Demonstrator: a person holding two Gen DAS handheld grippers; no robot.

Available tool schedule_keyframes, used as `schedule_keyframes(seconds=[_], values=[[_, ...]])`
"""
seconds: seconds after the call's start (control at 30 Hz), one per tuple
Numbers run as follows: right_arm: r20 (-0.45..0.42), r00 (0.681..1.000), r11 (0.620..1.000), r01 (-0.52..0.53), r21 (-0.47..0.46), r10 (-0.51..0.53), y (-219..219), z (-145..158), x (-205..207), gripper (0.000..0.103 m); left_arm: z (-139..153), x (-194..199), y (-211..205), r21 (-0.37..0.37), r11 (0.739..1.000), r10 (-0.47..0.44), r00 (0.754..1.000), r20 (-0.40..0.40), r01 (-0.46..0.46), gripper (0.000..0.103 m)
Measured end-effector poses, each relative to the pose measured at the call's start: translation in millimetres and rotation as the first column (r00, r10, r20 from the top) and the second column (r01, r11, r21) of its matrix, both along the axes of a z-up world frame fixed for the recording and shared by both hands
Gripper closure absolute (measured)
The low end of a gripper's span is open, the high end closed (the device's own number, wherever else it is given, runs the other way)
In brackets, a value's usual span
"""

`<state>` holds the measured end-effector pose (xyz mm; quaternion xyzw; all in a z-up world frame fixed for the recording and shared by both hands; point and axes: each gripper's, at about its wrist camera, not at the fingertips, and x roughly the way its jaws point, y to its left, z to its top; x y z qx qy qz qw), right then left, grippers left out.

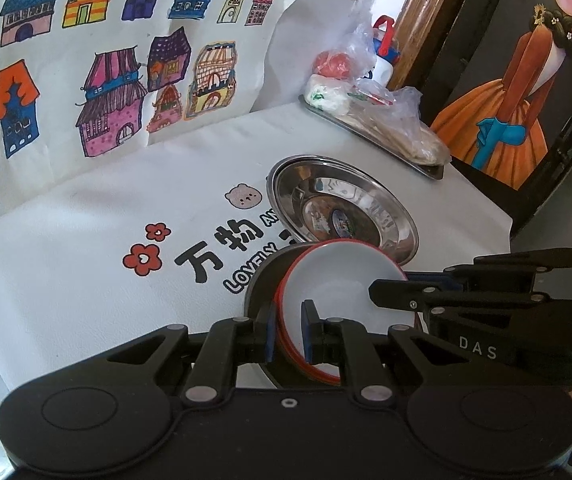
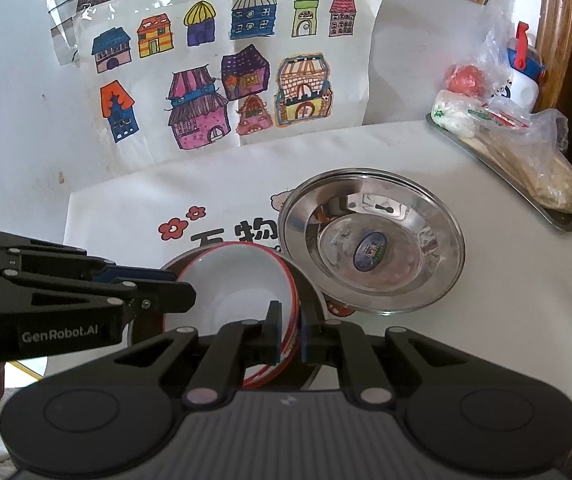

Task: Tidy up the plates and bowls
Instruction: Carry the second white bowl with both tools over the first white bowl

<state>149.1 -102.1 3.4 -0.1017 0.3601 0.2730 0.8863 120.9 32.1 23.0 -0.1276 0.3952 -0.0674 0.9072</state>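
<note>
Left gripper: my left gripper (image 1: pixel 288 330) is clenched on the near rim of a white bowl with a red edge (image 1: pixel 342 280), one blue pad on each side of the wall; it also shows from the right wrist camera (image 2: pixel 174 286), reaching in from the left onto that rim.

Right gripper: my right gripper (image 2: pixel 290 334) grips the same bowl (image 2: pixel 242 280) at the rim nearest it, the wall pinched between its pads; from the left wrist camera it (image 1: pixel 382 292) comes in from the right, its tip over the bowl's white face.

Bowl: tilted up on edge between my two grippers, seated against a darker gray dish (image 2: pixel 314 292) behind it; I cannot tell whether it touches the surface.

Steel plate: a shiny metal plate (image 1: pixel 390 204) with a sticker in its middle lies flat just beyond my grippers, near the bowl; from the right wrist camera (image 2: pixel 438 220) it sits ahead and to the right.

Surface: a white cloth (image 1: pixel 86 240) printed with red flowers and black lettering covers it.

Far right: a metal tray (image 2: pixel 558 216) holding plastic bags stands well beyond the plate.

Backdrop: a drawing of coloured houses (image 1: pixel 126 60) leans against the wall ahead.
</note>
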Motion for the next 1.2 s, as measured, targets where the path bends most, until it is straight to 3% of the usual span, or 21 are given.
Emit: schedule_keyframes(seconds=[0.57, 0.97, 1.2], values=[[0.002, 1.000, 1.000, -0.019, 0.004, 0.019, -1, 0, 2, 0.093, 0, 1, 3, -0.034, 0.999, -0.005, 1.000, -0.005, 0.005, 0.084], [0.028, 1.000, 0.999, -0.016, 0.029, 0.015, -10, 7, 0, 0.086, -1, 1, 3, -0.037, 0.999, -0.010, 1.000, -0.004, 0.010, 0.082], [0.030, 0.999, 0.999, -0.040, 0.028, 0.039, -7, 4, 0, 0.097, -1, 1, 2, -0.037, 0.999, -0.014, 1.000, -0.007, 0.013, 0.078]])
